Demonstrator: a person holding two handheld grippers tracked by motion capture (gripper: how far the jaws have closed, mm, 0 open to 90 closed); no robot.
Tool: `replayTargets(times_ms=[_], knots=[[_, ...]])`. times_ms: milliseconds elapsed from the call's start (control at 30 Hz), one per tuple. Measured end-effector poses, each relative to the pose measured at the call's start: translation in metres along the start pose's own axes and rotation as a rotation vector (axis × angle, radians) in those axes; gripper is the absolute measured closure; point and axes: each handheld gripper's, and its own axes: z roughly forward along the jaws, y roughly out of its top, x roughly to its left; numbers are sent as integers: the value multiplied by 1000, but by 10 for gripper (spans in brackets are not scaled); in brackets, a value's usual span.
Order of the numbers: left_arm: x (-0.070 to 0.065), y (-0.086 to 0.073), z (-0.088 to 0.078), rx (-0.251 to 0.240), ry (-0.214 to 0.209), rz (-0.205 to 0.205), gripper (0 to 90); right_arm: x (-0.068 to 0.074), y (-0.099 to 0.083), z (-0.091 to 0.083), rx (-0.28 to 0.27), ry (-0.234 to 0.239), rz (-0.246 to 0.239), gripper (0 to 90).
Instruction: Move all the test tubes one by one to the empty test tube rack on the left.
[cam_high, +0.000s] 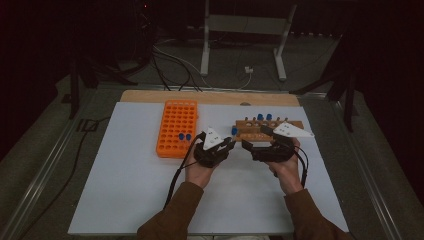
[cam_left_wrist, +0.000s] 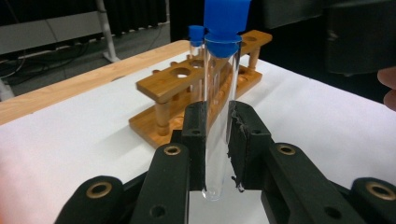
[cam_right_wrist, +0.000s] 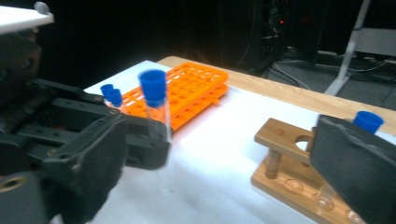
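Observation:
My left gripper (cam_left_wrist: 217, 140) is shut on a clear test tube (cam_left_wrist: 219, 93) with a blue cap and holds it upright above the white sheet. In the high view this left gripper (cam_high: 231, 141) sits just left of the wooden tube rack (cam_high: 260, 129). My right gripper (cam_high: 248, 145) faces it from the right, jaws spread wide. In the right gripper view the right gripper (cam_right_wrist: 224, 163) stands open, and the held tube (cam_right_wrist: 156, 107) rises close to its left jaw without touching it.
An orange tube rack (cam_high: 177, 128) stands left of the hands with two blue-capped tubes (cam_right_wrist: 112, 95) in its near end. The wooden rack (cam_left_wrist: 187, 88) carries a few capped tubes (cam_high: 264, 117). A white sheet (cam_high: 130, 190) covers the table; cables and a stand lie beyond it.

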Motion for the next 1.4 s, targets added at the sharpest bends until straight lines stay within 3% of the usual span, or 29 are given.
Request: replayTargets(times_ms=[600,1400], knots=[[19,-1,-33,-38,31,-26,782,-14,-3,-7,-8,-19,15,0],[65,-22,-87,-65,140,-79,782,-22,-4,-12,-15,-37,33,0]])
